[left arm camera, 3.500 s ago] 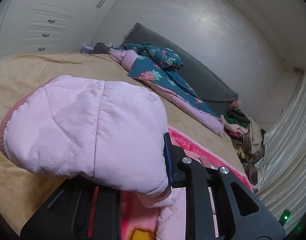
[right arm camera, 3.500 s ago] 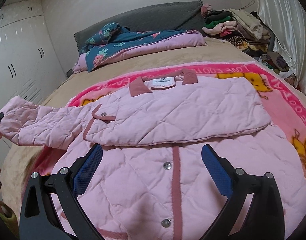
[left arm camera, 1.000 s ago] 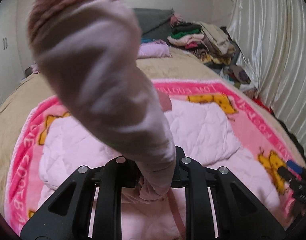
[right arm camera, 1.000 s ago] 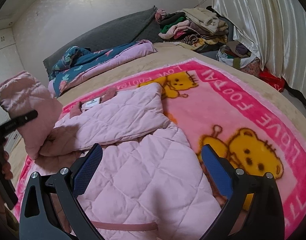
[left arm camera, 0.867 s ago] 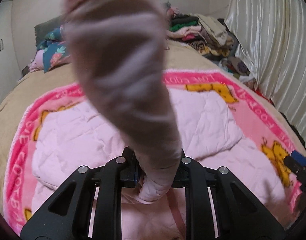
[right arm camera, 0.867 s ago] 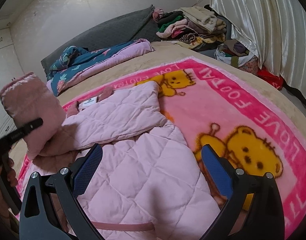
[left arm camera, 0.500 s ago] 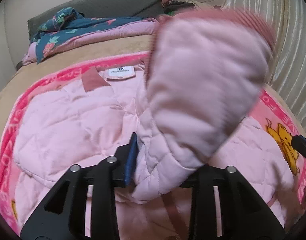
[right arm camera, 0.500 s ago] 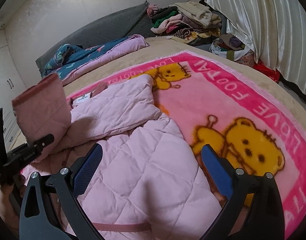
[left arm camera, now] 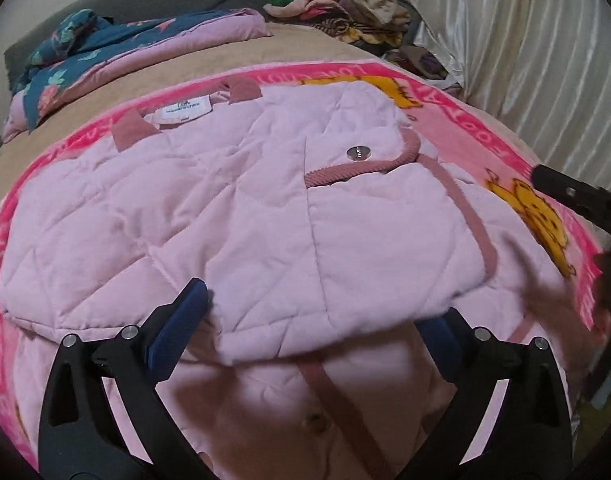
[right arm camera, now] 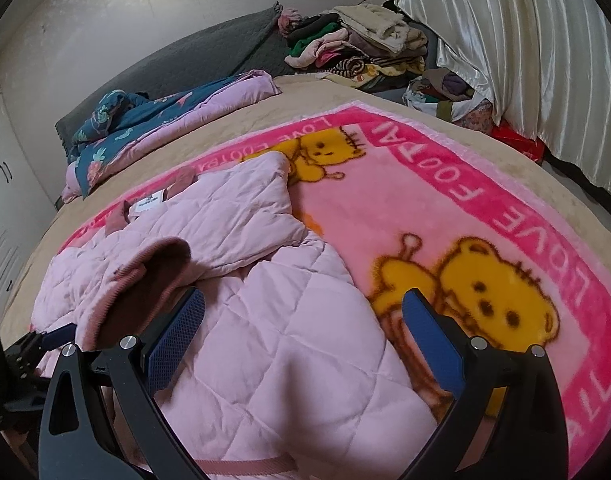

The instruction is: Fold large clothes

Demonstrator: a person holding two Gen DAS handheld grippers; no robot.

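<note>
A pink quilted jacket (left arm camera: 233, 216) lies face-up on a pink teddy-bear blanket (right arm camera: 485, 216) spread over the bed, giving a flat surface for folding. Both sleeves are now laid across its chest. The left tool (left arm camera: 311, 334) has just been opening, its jaws wide with the sleeve cuff (right arm camera: 145, 272) dropped free between them. The right tool (right arm camera: 301, 340) hovers spread and empty above the jacket's lower edge, likely ready for the next fold.

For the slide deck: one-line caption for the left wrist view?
Left gripper, jaws just opened, over the sleeve laid across the pink quilted jacket.
</note>
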